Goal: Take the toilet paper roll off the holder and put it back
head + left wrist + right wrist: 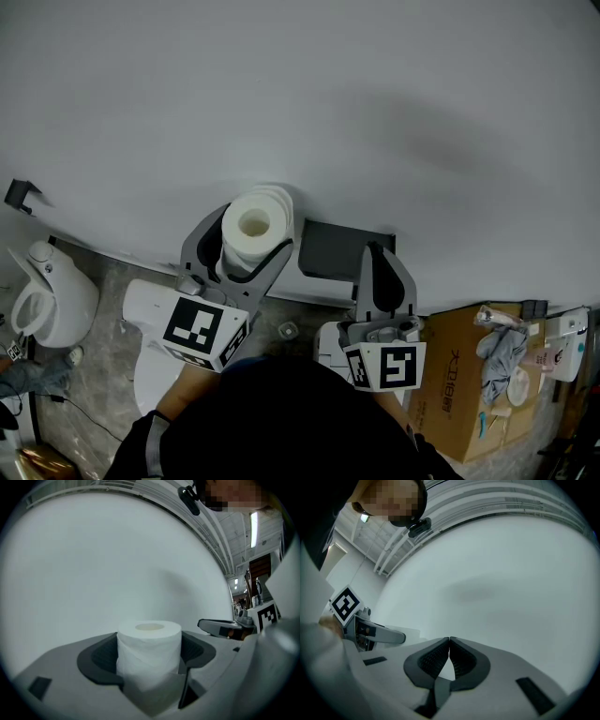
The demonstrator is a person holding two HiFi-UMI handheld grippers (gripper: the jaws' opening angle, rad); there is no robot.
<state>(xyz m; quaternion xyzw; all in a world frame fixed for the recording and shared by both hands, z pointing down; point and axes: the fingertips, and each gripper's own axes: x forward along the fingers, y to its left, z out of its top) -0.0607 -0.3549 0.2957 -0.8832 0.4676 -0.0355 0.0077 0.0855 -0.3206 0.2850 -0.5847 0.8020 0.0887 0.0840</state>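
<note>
L gripper [253, 234] grasps the toilet paper roll [255, 223] round its sides, jaws spread wide w/ pads pressing the paper on both flanks. Roll is off the holder [330, 250], up in the air just left of it and close to the wall [300, 94]; can't tell if it touches the wall. Core hole faces up, so the roll stands upright btwn the jaws, as the left gripper view confirms. Side grip prob. leaves the core free for sliding back on. The holder's peg or arm isn't visible, only a dark grey block fixed low on the wall.

R gripper [377, 251] is clenched, tips together, nothing in them. It hovers at the holder's right edge, overlapping it in the head view. Likely parked out of the way, or ready to steady the holder.

Judgement: removal done, return step pending. Toilet [52, 298] at far left and cardboard box [464, 375] at right, both well apart from the work.
</note>
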